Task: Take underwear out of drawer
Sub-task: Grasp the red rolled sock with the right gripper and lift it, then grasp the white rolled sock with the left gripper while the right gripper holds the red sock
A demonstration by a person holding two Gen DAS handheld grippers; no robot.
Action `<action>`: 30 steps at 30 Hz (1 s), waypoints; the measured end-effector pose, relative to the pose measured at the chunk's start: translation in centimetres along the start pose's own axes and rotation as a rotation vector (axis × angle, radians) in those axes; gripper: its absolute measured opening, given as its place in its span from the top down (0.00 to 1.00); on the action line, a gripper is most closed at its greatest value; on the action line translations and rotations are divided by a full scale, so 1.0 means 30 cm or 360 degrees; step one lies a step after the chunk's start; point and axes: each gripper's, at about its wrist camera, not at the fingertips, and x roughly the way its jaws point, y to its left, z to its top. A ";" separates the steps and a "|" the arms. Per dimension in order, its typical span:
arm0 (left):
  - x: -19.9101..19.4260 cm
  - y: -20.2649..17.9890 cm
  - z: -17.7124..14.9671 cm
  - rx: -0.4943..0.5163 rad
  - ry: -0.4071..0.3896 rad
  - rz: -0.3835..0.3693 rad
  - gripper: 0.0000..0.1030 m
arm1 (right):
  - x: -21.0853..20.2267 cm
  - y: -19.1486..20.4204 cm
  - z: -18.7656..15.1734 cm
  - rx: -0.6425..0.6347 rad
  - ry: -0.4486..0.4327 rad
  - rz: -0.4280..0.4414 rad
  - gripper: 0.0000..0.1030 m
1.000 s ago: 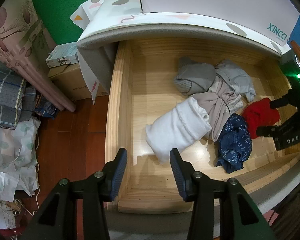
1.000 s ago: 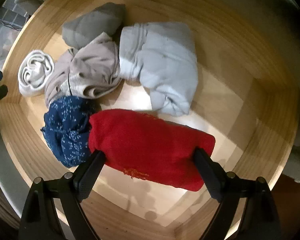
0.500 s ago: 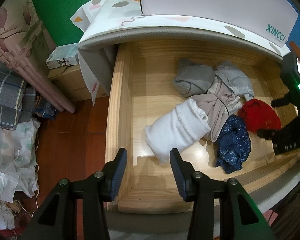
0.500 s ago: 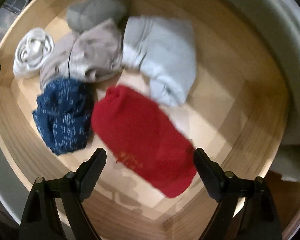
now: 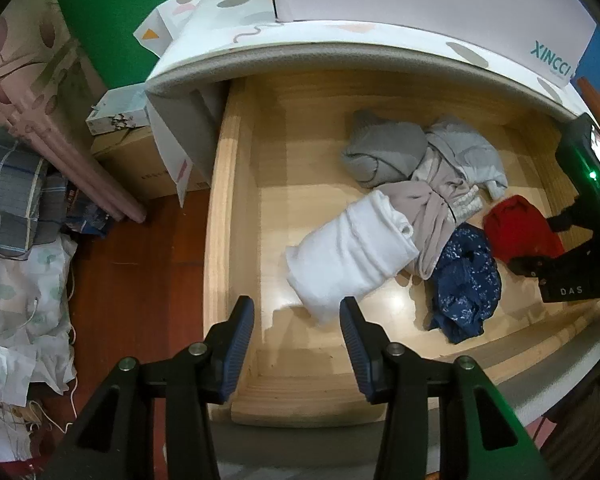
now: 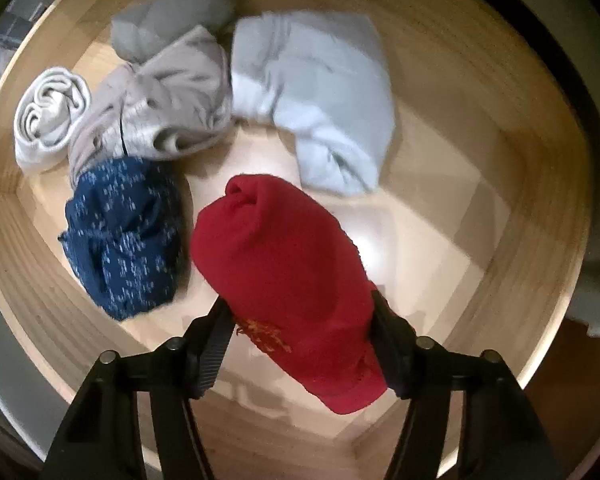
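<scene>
Our right gripper (image 6: 300,320) closing on the rolled red underwear (image 6: 284,276) — our left gripper (image 5: 296,340), seen only by its own camera, gapes empty above the drawer (image 5: 224,216).

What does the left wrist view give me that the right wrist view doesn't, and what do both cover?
Left wrist only: the left gripper, empty above the drawer's front edge, plus the floor and clutter beside it.

Right wrist only: the right gripper closing, both pads against the red underwear.

Both: the drawer, red piece, navy speckled piece, white roll, and beige and grey garments.
</scene>
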 end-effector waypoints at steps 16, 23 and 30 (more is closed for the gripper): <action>0.044 -0.087 0.074 0.0224 0.0053 -0.0119 0.56 | 0.062 -0.158 -0.163 0.0379 0.0196 0.0065 0.50; 0.066 -0.134 0.127 0.0339 0.0133 -0.0229 0.51 | 0.075 -0.134 -0.176 0.0395 0.0187 0.0050 0.50; 0.138 -0.184 0.166 0.0423 0.0218 -0.0169 0.47 | 0.054 -0.058 -0.203 0.0376 0.0164 0.0005 0.47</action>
